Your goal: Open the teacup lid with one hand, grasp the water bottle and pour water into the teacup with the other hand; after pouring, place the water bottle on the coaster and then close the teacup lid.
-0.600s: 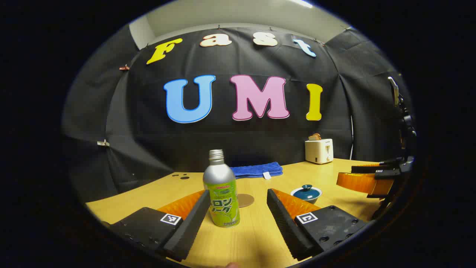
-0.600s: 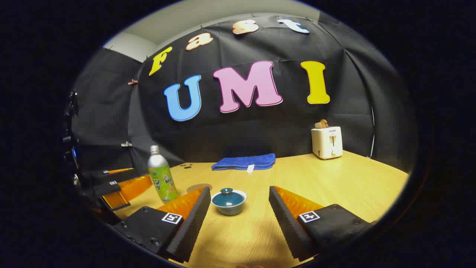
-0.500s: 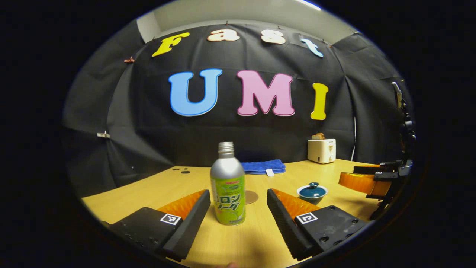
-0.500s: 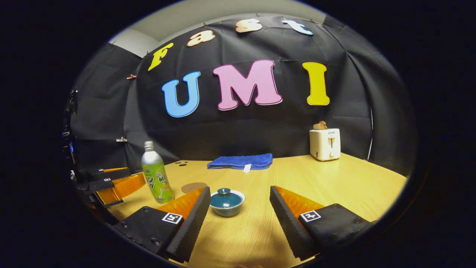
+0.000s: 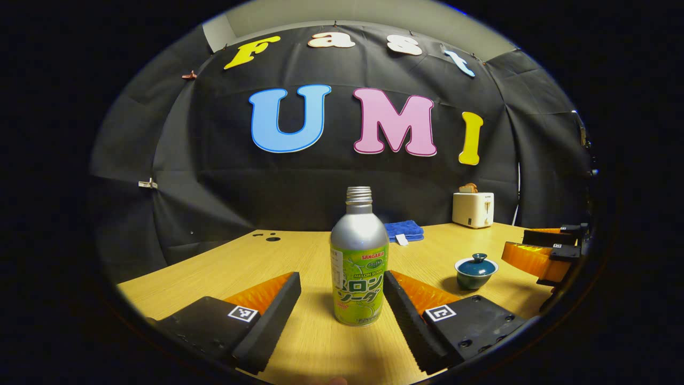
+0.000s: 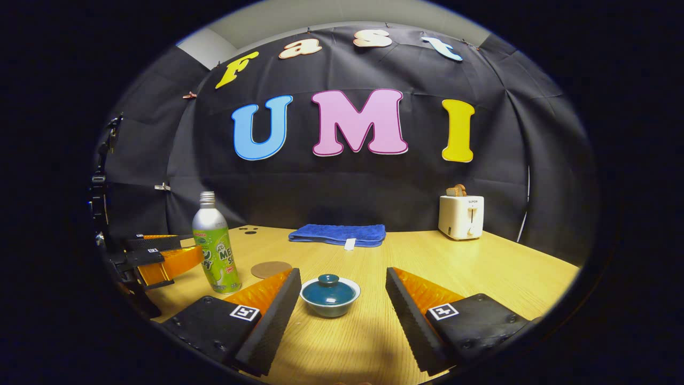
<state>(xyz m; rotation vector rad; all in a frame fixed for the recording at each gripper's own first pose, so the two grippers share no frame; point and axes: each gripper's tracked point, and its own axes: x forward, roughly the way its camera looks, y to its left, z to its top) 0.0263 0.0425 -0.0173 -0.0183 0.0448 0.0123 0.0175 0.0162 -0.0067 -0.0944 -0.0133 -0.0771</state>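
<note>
A silver bottle with a green label (image 5: 359, 267) stands upright and uncapped on the wooden table (image 5: 224, 267). It is between the fingers of my open left gripper (image 5: 341, 278), nearer the right finger, and neither finger touches it. The bottle (image 6: 215, 246) also appears at the left of the right gripper view, with the left gripper (image 6: 160, 259) beside it. A teal teacup (image 6: 329, 297) with its lid (image 6: 328, 283) on sits just ahead of my open right gripper (image 6: 342, 275), slightly left of centre. The round brown coaster (image 6: 271, 269) lies between bottle and cup. The teacup (image 5: 474, 271) and right gripper (image 5: 545, 255) show at the right of the left gripper view.
A folded blue towel (image 6: 337, 234) lies at the back of the table against the cloth wall. A white toaster (image 6: 460, 215) stands at the back right. Small dark marks (image 6: 248, 230) dot the tabletop at the back left.
My left gripper has moved in on the bottle, which now looks larger and sits between the fingers, hiding the coaster. The right gripper has shifted slightly towards the teacup.
</note>
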